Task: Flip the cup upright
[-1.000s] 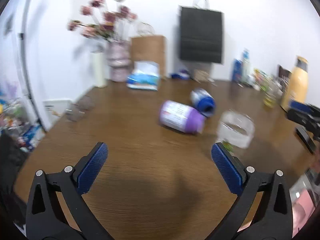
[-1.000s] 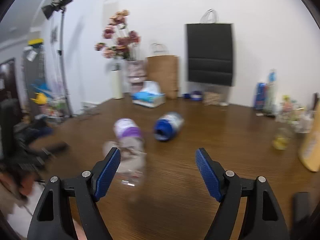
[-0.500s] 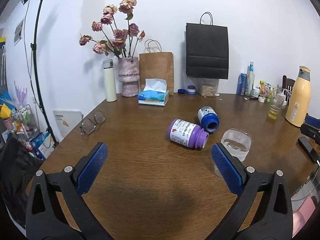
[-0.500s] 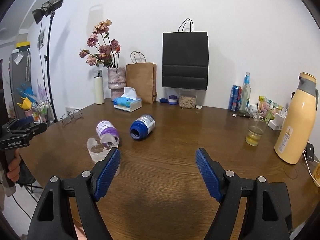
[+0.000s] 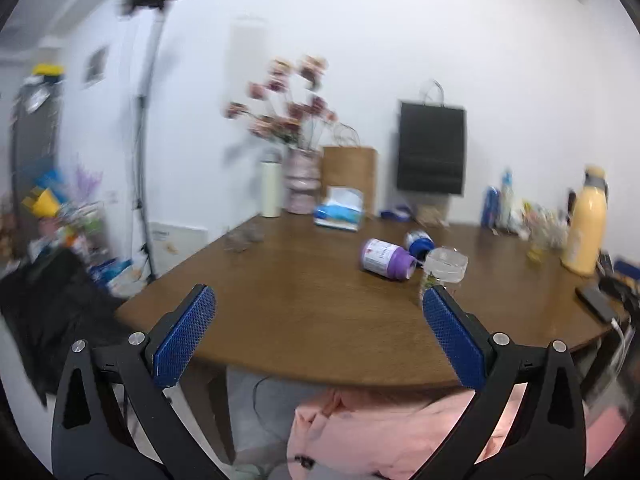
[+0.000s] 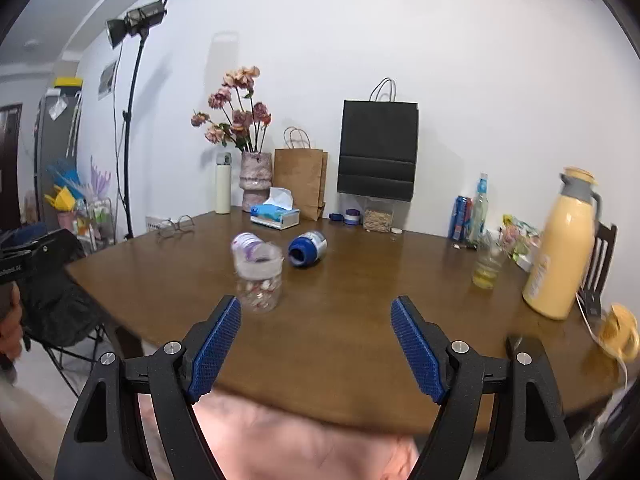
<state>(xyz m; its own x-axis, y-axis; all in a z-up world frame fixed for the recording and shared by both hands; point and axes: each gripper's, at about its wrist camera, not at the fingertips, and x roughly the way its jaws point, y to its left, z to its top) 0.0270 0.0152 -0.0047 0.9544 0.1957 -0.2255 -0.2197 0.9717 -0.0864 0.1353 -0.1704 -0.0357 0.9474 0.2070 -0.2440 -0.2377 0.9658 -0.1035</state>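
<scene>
Right wrist view, your clear cup (image 6: 258, 278) standing upright on the bench (image 6: 360, 332), purple bottle (image 6: 246, 243) behind it, blue bottle (image 6: 307, 248) lying to its right, your right claw (image 6: 316, 350) wide and empty, left claw (image 5: 318, 342) equally wide.

Cup (image 6: 258, 276) before 2 bottles (image 6: 307, 243)

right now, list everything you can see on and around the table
clear cup: 1, transparent, upright, front left of table
purple cup: 1, on its side behind clear cup
blue cup: 1, on its side, mid table
tissue box: 1, blue and white, back
paper bags: 2, brown, black, by wall
vase of flowers: 1, pink
white flask: 1, back left
glasses: 1 pair
yellow thermos: 1, right
left gripper: open, empty
right gripper: open, empty
</scene>
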